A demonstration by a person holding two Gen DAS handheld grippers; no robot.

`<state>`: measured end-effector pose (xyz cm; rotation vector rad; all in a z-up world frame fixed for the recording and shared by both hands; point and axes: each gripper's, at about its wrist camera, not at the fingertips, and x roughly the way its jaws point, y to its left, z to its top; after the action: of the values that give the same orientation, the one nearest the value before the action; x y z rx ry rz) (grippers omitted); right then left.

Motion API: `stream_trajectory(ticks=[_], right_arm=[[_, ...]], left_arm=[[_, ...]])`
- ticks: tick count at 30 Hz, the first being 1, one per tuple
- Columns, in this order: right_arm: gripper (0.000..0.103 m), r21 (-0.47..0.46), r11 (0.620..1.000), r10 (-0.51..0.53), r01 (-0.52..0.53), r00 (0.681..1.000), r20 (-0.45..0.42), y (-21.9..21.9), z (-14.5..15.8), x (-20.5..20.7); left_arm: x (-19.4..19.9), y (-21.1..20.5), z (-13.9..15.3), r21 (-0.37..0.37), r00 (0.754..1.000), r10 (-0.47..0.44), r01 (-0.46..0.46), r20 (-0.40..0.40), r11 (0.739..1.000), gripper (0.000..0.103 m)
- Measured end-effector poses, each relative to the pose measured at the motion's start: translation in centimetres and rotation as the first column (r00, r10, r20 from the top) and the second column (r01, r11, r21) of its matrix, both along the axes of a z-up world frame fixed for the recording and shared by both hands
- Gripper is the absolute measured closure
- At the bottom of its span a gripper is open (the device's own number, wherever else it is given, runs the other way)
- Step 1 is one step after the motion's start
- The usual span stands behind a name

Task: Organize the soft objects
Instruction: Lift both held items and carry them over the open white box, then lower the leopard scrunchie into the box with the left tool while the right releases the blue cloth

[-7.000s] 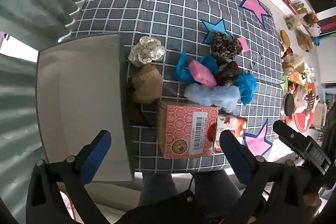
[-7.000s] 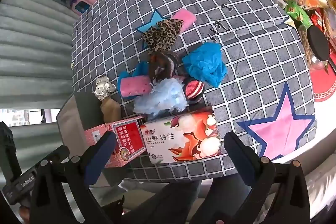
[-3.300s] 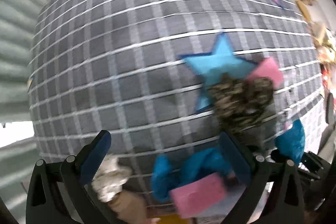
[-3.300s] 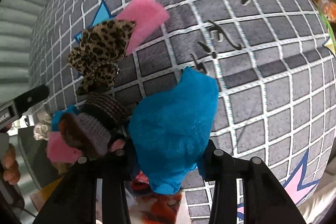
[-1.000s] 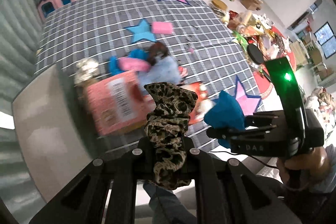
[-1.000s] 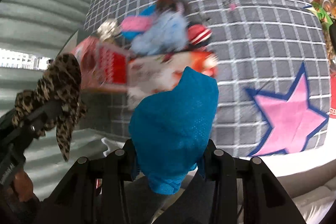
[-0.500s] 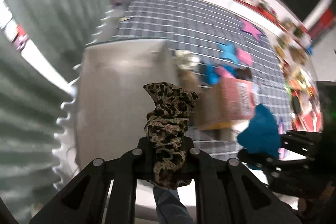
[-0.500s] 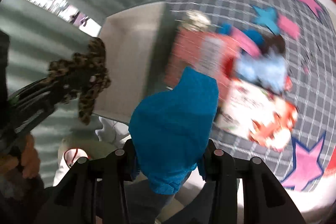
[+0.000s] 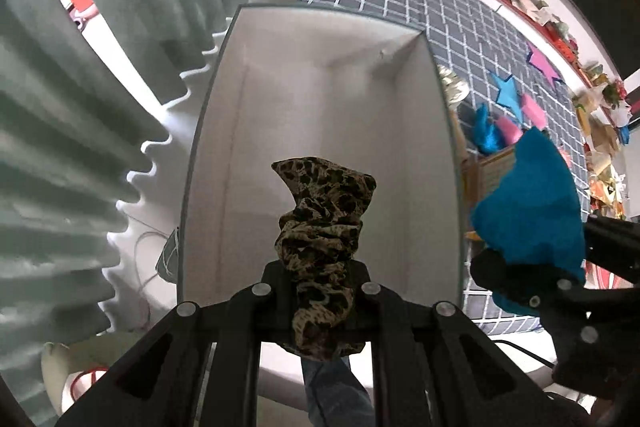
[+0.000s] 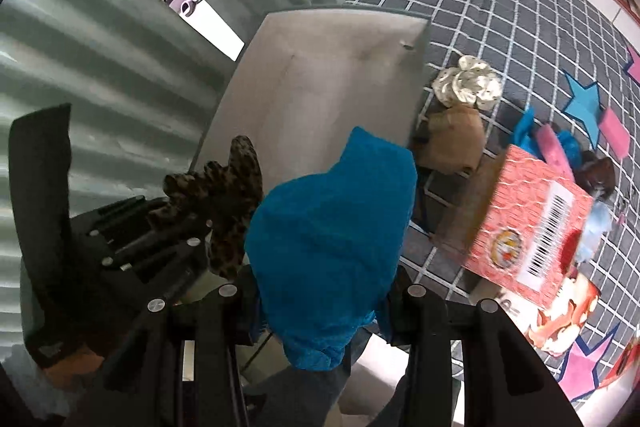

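Grey bin [image 9: 320, 115]; leopard-print scrunchie [image 9: 324, 227] bunched, clamped

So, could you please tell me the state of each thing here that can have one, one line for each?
Left gripper: shut on the leopard-print fabric scrunchie.
Leopard-print fabric scrunchie: held in the air above the box.
Right gripper: shut on the blue mesh cloth.
Blue mesh cloth: held in the air, bunched.
White rectangular storage box: open on top, nothing visible inside.
Red patterned carton: lying on the checked tablecloth.
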<state>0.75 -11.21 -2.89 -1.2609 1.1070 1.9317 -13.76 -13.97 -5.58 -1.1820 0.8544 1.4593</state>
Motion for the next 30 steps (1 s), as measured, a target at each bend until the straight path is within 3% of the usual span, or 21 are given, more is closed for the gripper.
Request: stream_trajectory(ticks=[10,30], right_arm=[[0.060,-0.052,0.999,0.005,-0.004,1.000,0.022,0.6,-2.0,-1.9],[0.060,-0.180,0.983,0.048,-0.042,0.999,0.024,0.3,-5.5,-4.3]], left_arm=[[-0.2,1.0,-3.0,-0.069,1.000,0.005,-0.006,-0.009,0.998,0.089],[-0.6,0.2,-5.2,-0.140,0.997,-0.057,0.049,-0.054,0.989,0.089]])
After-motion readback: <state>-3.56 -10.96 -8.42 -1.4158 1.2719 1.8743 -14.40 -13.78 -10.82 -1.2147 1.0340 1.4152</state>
